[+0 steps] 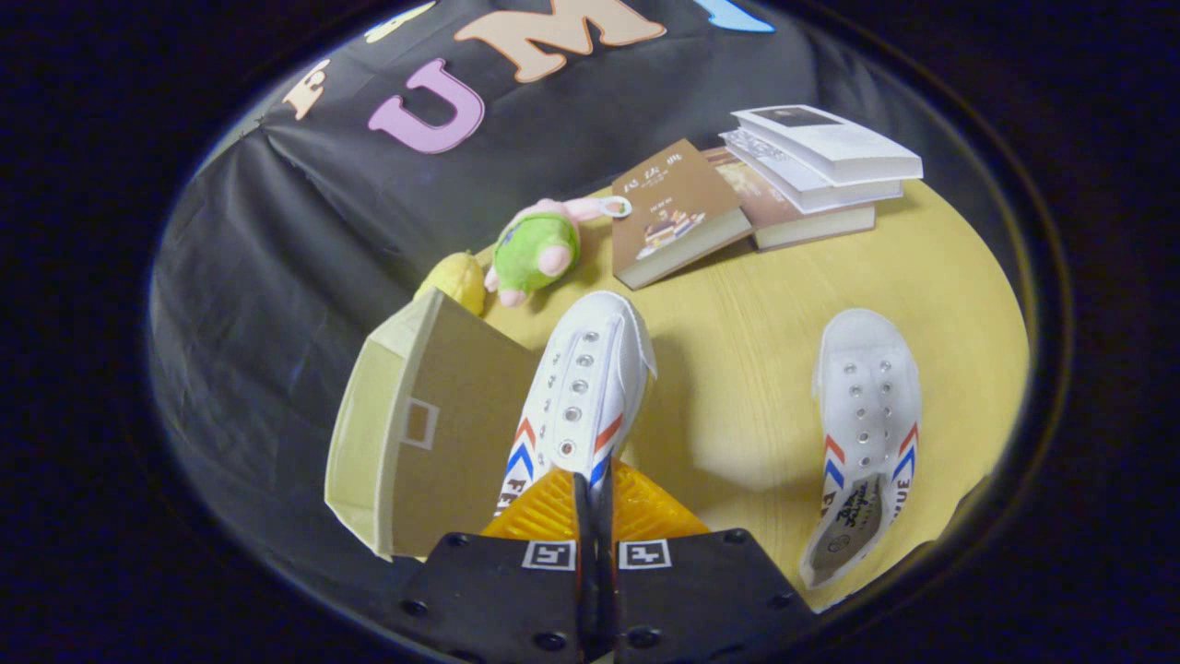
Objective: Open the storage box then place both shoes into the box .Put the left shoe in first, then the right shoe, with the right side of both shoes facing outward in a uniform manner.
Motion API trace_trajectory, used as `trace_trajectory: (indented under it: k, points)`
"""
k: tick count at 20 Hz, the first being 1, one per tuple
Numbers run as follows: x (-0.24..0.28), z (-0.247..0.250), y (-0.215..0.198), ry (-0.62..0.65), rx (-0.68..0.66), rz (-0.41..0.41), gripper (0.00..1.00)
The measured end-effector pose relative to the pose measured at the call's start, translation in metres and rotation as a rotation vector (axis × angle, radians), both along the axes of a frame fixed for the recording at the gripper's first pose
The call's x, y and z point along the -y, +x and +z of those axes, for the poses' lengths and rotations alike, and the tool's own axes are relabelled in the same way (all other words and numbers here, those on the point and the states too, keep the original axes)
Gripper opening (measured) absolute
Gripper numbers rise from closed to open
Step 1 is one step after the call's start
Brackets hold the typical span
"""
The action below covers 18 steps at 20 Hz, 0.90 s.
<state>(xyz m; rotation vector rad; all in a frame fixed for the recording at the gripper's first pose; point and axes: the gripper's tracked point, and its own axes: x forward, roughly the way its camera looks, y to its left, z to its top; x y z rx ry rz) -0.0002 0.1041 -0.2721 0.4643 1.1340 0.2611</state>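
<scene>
Hand-held gripper (595, 503) pinching left shoe (576, 397) heel, toe pointing fwd, storage box (433, 429) alongside, right shoe (867, 433) apart on bench (737, 369).

We see the tool (595, 503) as two broad, flat dark plates side by side, parted only by a thin seam. Each plate carries a small square black-and-white marker near its inner forward corner, one on either side of the seam. Round dark screw heads dot the plates' corners and near edges. Ahead of the plates its two fingers (544, 507) widen into ribbed, grid-textured wedges, and they stand nearly together.
</scene>
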Motion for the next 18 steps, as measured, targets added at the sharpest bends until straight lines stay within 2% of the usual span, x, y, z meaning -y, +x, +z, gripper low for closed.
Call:
trace_trajectory:
  k: [10, 18]
  points:
    - [-0.046, 0.098, 0.042, 0.024, 0.171, -0.001, 0.03]
    - [-0.11, 0.111, 0.042, 0.037, 0.168, 0.046, 0.03]
